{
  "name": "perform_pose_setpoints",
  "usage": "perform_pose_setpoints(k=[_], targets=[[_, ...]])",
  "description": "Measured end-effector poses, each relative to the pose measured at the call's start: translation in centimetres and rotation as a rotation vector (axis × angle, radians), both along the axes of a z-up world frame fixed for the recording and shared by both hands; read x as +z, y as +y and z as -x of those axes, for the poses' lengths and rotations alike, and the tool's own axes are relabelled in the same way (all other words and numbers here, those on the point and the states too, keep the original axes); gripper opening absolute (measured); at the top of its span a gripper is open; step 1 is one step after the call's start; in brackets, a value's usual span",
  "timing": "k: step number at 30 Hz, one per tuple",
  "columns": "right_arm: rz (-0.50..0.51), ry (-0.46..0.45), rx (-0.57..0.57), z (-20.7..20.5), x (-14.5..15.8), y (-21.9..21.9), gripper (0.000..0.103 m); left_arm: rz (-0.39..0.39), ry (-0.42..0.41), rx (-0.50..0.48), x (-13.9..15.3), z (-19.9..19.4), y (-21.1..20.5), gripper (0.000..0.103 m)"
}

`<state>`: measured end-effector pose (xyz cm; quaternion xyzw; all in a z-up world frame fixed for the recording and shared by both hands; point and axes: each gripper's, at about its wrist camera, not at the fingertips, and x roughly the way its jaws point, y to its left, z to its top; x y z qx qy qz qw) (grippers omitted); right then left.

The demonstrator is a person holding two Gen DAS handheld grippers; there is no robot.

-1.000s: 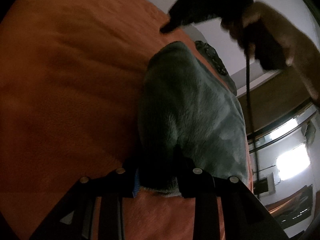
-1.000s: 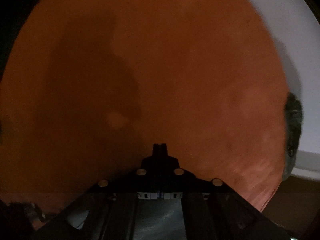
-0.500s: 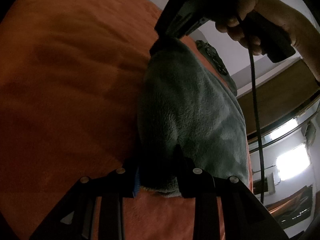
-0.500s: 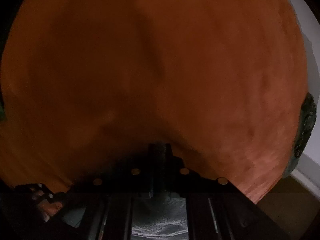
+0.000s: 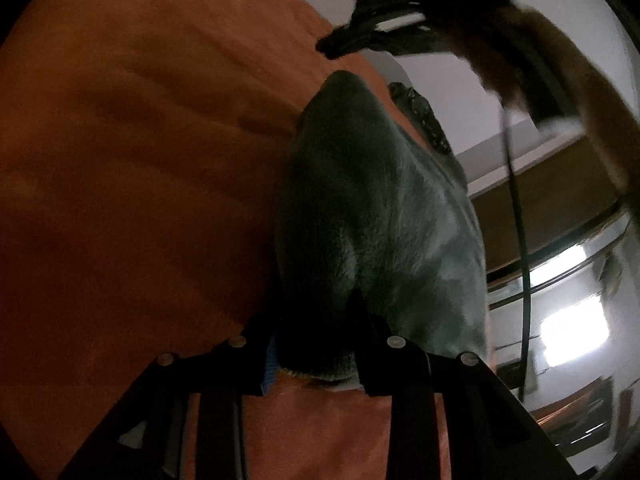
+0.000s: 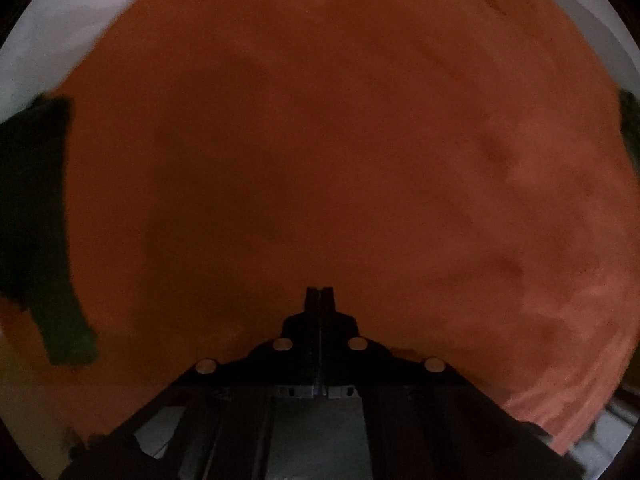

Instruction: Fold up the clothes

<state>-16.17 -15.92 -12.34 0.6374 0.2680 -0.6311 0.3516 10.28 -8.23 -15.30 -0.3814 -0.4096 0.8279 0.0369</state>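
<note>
Gripping of the grey fleece garment is noted at its near edge: the left gripper is clamped on that edge, fabric bunched between the two fingers. The garment lies on the orange blanket, a thick rounded bundle running away from the left gripper toward the blanket's far edge. To the right of the garment's far end, above it and clear of it, the right gripper is seen blurred, held by a hand with a cable hanging below; in its own view the right gripper has its fingers pressed together with nothing between them, over bare blanket.

Step judged: a fold in hand, one edge held, the far end free. Whether the bundle is partly or fully folded cannot be settled. Any further fold would call for a hold on the far end too.

A dark patterned item lies beyond the garment. No containers are seen.
</note>
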Motion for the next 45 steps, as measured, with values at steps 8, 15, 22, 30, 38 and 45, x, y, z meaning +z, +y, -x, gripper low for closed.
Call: perform_pose_setpoints(k=[8,15,22,30,38,45], targets=[[0.039,0.387,0.042,-2.1,2.8,8.9,0.076,0.019,-0.009,0.003,1.3,-0.2,0.1,0.031],[0.397,0.563,-0.476,-3.5,6.5,32.0,0.081,0.213,0.087,-0.034,9.8,3.1,-0.5,0.057],[0.414,0.639,-0.664,-10.1,4.0,35.8,0.099,0.331,0.096,-0.025,11.5,11.8,3.0,0.062],[0.424,0.572,-0.763,-3.7,1.1,36.6,0.1,0.511,-0.078,-0.024,5.3,16.5,6.3,0.063],[0.464,0.446,-0.939,-0.1,0.7,44.9,0.084,0.417,-0.005,0.03,5.7,15.3,5.2,0.074],[0.509,0.482,-0.703,-5.5,2.9,40.2,0.033,0.519,-0.022,0.016,6.4,16.1,7.9,0.076]])
